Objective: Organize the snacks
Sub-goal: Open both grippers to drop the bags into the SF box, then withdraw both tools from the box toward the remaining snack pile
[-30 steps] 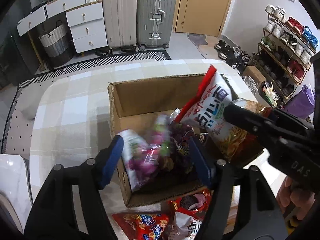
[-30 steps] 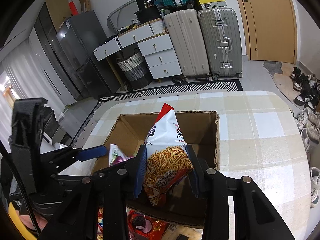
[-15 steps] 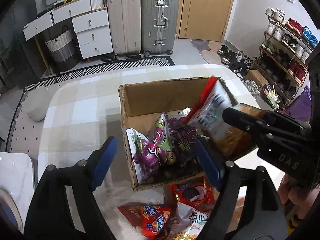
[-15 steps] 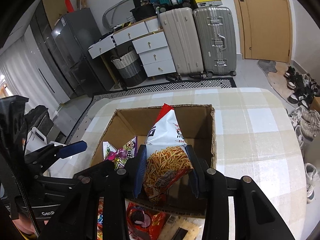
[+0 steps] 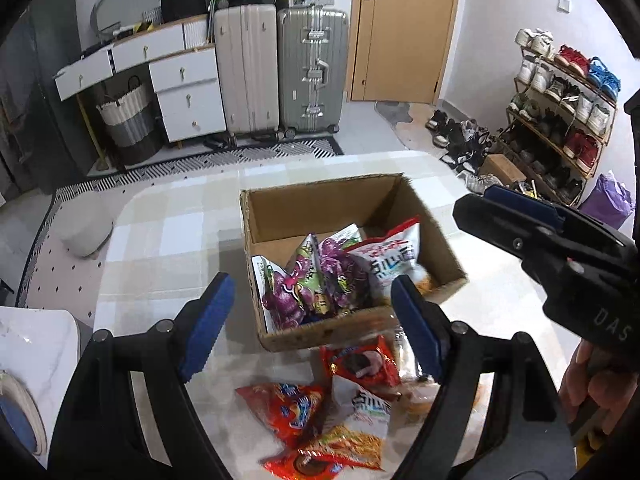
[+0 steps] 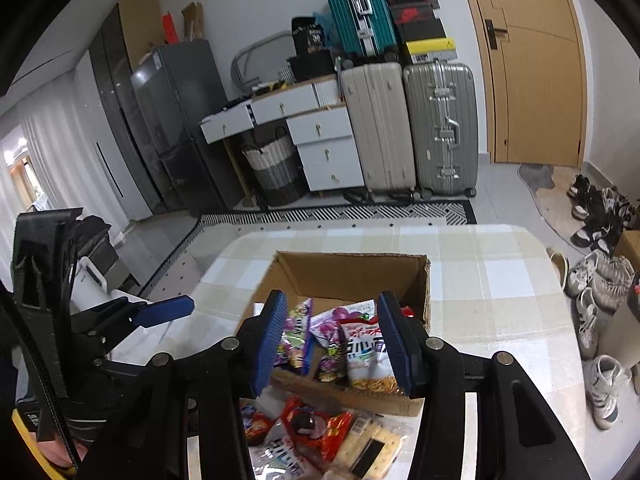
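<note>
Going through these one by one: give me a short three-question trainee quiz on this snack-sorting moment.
1. True or false: both grippers are empty.
2. Where does the white fries bag lie? A) on the table B) in the box C) in the right gripper
3. Fill in: the snacks not yet sorted lie on the table, on the ___ side of the box.

Key:
1. True: the left gripper and the right one both stand open with nothing between the pads.
2. B, beside the purple packs.
3. Near (camera) side, such as the red packet.
</note>
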The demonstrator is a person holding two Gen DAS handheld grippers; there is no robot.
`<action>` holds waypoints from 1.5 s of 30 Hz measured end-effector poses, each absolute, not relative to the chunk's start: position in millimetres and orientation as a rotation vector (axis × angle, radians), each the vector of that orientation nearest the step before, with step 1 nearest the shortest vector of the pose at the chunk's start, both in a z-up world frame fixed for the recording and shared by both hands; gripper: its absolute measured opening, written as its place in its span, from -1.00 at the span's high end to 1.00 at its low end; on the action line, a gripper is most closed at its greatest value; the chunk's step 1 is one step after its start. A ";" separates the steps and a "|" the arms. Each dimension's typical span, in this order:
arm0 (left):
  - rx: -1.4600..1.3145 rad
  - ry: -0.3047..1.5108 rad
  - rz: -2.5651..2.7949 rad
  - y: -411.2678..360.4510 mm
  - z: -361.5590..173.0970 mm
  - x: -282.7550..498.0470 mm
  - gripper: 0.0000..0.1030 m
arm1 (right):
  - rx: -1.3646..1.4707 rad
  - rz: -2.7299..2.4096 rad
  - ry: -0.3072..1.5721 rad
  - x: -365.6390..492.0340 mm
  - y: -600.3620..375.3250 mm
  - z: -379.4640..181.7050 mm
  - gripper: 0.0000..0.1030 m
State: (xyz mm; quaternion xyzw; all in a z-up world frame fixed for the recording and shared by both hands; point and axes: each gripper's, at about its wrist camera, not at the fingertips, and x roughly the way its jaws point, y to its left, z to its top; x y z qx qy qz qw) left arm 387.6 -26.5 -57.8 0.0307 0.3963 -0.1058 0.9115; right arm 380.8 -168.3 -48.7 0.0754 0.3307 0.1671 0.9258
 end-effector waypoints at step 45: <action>-0.091 0.608 -0.170 34.9 -55.2 95.1 -0.98 | 0.113 0.525 0.323 84.9 -158.0 -57.6 -0.85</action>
